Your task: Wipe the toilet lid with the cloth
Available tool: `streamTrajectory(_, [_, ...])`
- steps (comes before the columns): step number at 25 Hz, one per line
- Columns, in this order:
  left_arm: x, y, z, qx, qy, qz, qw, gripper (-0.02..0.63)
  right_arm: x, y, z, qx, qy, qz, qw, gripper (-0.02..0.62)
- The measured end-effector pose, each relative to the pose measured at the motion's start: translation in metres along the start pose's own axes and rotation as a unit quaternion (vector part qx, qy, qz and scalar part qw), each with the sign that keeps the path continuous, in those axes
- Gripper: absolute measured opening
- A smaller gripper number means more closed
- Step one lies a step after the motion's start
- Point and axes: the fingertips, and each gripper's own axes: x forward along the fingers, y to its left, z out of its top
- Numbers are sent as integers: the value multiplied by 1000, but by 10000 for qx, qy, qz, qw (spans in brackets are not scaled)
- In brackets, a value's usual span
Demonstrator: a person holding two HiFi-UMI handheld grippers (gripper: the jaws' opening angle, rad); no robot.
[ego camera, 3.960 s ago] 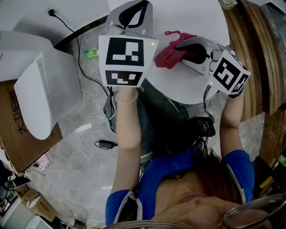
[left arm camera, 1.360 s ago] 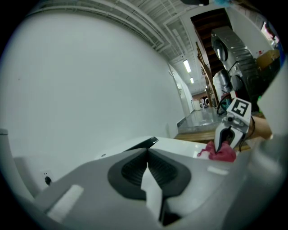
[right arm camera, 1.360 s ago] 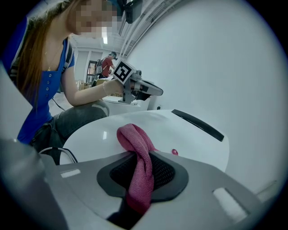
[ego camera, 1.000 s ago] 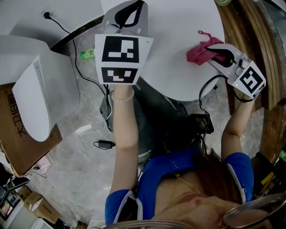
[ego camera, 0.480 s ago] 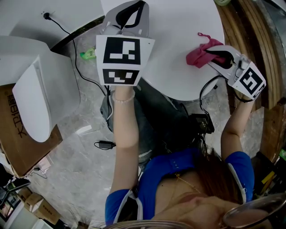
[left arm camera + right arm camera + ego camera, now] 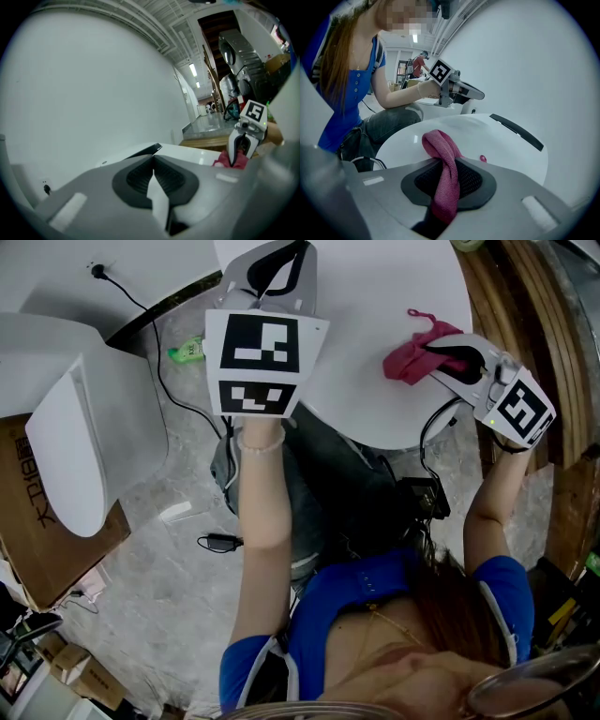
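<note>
Right gripper (image 6: 439,354) pinches the one pink cloth (image 6: 407,362) over the toilet lid (image 6: 375,296); left gripper (image 6: 275,263) pressed together, empty.

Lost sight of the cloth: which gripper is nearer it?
Right. The right gripper is shut on the cloth; the left gripper is shut and empty, apart from it across the lid.

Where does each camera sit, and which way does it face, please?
Head view: worn on the head, down at the white toilet lid; forearms show.
Left gripper view: on the left gripper, along shut jaws towards the right gripper.
Right gripper view: along jaws shut on the pink woven cloth, facing the person.
All share the lid.
</note>
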Motion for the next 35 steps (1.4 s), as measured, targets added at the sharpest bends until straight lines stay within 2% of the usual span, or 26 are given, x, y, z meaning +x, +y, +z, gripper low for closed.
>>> streamTrajectory(22, [0,-1,3,-9,-43,-60,10000,3,24,21,30,-384,62,338,9987,72])
streamTrajectory(35, [-1,-1,3,-21,-61,-83,9999,3,44,40,52,-678,27,684,9954,72])
